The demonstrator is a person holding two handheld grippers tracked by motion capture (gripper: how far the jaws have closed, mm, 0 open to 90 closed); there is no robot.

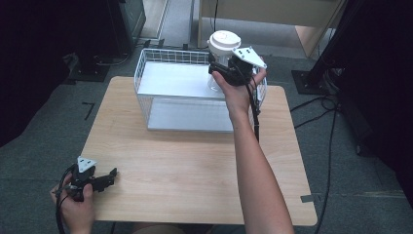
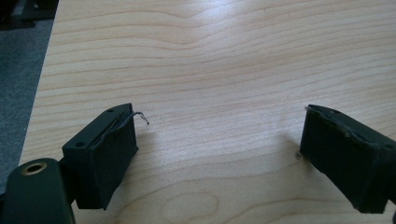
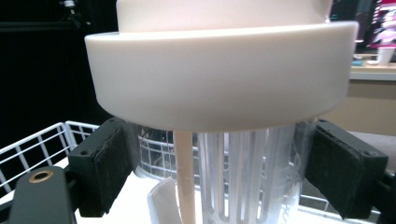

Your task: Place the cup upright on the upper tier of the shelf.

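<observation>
Clear ribbed plastic forms the body of the cup [image 1: 215,78], which carries a wide white lid [image 1: 224,41] and stands upright over the far right part of the white wire basket [image 1: 146,73]. From the high view it cannot be told whether the cup's base rests on the basket's floor or hangs just above it. In the right claw view a pale straw [image 3: 185,177] runs down inside the cup, just under the lid's rim.

Right claw [image 1: 221,71]: held at the cup's side, below the lid, with the person's right hand [image 1: 238,90] behind it and a grey three-cornered plate on top. In the right claw view its two black pads [image 3: 109,161] flank the ribbed wall, one on each side. The pads stand very near the plastic, yet firm contact cannot be confirmed; on the frames the grip reads as slackened, not clamped.

Left claw [image 1: 108,178]: low at the near left corner of the worktop [image 1: 195,161], held in the person's left hand [image 1: 75,204], well apart from the basket and the cup. In the left claw view its jaws stand wide apart over bare pale wood with nothing between them. A thin stray wire curls off the top of one pad [image 2: 109,149].

The basket sits at the far edge of the worktop, its wire walls upright and its white floor bare apart from the cup.
</observation>
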